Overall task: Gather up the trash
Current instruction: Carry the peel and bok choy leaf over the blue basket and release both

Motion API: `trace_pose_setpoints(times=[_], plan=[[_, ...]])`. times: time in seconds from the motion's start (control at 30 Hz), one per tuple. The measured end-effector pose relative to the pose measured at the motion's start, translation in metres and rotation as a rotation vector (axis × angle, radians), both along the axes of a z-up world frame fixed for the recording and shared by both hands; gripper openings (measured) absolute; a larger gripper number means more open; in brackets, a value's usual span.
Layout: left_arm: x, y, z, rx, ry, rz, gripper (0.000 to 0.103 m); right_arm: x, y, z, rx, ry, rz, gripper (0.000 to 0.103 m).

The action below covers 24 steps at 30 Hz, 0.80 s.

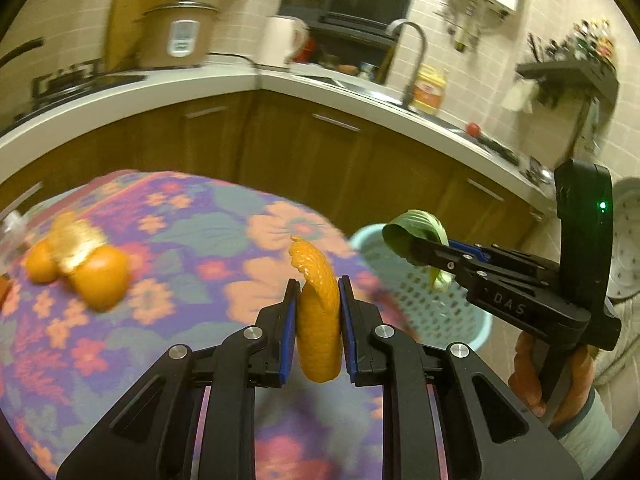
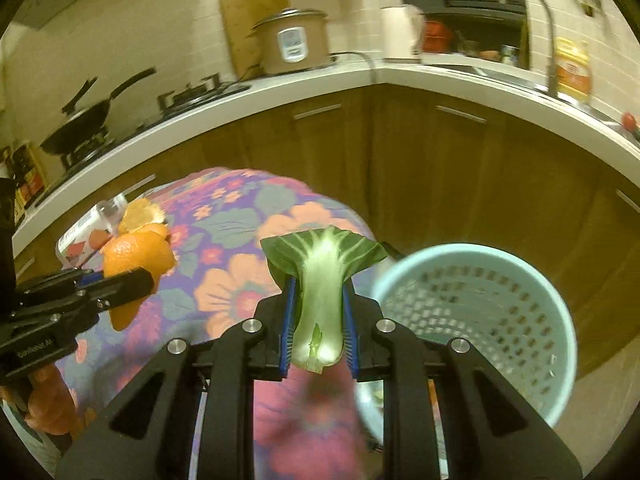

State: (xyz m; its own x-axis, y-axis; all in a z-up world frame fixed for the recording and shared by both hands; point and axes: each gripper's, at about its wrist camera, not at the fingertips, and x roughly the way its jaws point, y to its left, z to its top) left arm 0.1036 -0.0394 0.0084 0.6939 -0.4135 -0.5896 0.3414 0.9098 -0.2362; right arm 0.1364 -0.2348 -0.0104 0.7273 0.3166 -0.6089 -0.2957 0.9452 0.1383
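In the left wrist view, the left gripper (image 1: 319,300) was clenched on a curled strip of orange peel (image 1: 318,320), its blue pads pressing the peel from both sides above the floral tablecloth (image 1: 192,240). Farther left on the cloth lay two oranges (image 1: 100,276) with a loose piece of peel resting on them, all blurred. To the right, the right gripper (image 1: 416,250) reached in from the side, held by a hand (image 1: 556,376) in a pale sleeve, and gripped a green bok choy leaf (image 1: 412,232). Just below it stood the pale blue perforated basket (image 1: 440,300), beside the table's edge.

In the right wrist view, the right gripper (image 2: 319,312) was clamped on the bok choy leaf (image 2: 320,280), its pale stalk between the pads and its green blade fanned out above them. The basket (image 2: 480,320) stood to the right of the leaf, near it, on the floor by the table. At the left edge, the left gripper (image 2: 132,280) held the orange peel (image 2: 136,256) over the tablecloth (image 2: 232,232). Behind the peel lay more peel (image 2: 140,212) and a clear plastic box (image 2: 92,228).
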Motion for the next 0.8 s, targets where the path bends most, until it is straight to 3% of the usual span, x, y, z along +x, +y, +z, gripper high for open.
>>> trace_pose_setpoints(times=[0.1,0.4,0.67,0.8], plan=[[0.005,-0.028,0.001,-0.002,0.004,-0.045,0.018,-0.005,-0.029,-0.001,-0.045,-0.013,-0.066,0.018],[0.026,-0.113,-0.003,0.033,0.033,-0.145,0.018,-0.004,-0.106,-0.022,0.028,0.052,-0.178,0.018],[0.041,-0.156,-0.011,0.059,0.069,-0.191,0.018,-0.001,-0.145,-0.042,0.085,0.117,-0.254,0.018],[0.049,-0.165,-0.017,0.001,0.119,-0.218,0.019,0.003,-0.160,-0.052,0.130,0.155,-0.281,0.018]])
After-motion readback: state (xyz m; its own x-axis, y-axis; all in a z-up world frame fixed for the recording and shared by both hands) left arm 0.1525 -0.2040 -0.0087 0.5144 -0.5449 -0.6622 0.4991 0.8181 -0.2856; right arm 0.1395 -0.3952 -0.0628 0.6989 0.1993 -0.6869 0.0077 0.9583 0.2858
